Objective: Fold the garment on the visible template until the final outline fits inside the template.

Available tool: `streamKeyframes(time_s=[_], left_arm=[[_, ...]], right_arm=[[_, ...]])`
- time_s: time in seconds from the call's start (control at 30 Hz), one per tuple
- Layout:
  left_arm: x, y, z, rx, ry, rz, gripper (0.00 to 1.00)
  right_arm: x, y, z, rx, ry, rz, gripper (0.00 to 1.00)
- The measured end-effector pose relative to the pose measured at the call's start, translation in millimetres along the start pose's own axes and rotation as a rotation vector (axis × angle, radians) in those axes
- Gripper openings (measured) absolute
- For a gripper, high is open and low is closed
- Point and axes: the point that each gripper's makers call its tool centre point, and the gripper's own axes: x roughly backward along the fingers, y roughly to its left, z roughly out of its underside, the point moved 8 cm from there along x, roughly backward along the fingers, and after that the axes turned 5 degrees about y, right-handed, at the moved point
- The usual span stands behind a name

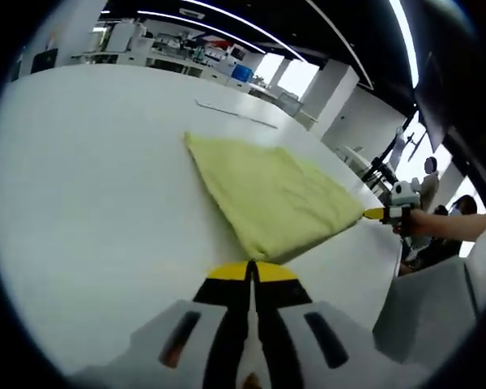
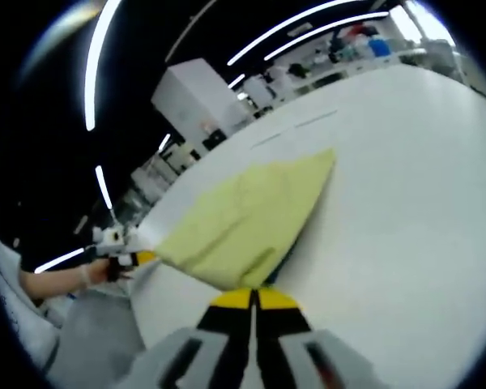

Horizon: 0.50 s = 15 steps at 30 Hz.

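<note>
- One pale yellow folded cloth garment (image 1: 271, 198) lies flat on the one white tabletop (image 1: 89, 203); in the right gripper view the same garment (image 2: 243, 219) spreads from the table's near edge toward its middle.
- Two grippers are at work, each with yellow-tipped black jaws on a grey body.
- The left gripper (image 1: 253, 271) has its jaws pressed together at the garment's near corner, which meets the yellow tips; whether cloth sits between them cannot be told.
- The right gripper (image 2: 255, 298) likewise has its jaws together, tips touching the garment's near edge; a grip on the cloth cannot be told.
- In the left gripper view the other gripper (image 1: 381, 214) comes in from the right, its yellow tip at the garment's far-right corner, held by one hand (image 1: 411, 220).
- In the right gripper view the other gripper (image 2: 142, 258) touches the garment's left corner, also held by one hand (image 2: 97, 271).
- One thin dark line (image 1: 235, 113) is marked on the table beyond the garment.
</note>
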Motion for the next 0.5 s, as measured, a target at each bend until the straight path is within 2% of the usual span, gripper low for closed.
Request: streamKeyframes(time_s=[0.1, 0.3, 0.5], left_arm=[[2.5, 0.3, -2.0, 0.010, -0.011, -0.006, 0.00], [1.3, 5.2, -0.8, 0.014, 0.002, -0.027, 0.00], [2.8, 6.7, 4.4, 0.071, 0.011, -0.045, 0.00]], right_arm=[[4.4, -1.3, -1.8, 0.005, 0.000, 0.005, 0.00], [15.2, -8.1, -3.1, 0.019, 0.008, 0.015, 0.00], [17.7, -8.1, -1.2, 0.069, 0.031, 0.024, 0.00]])
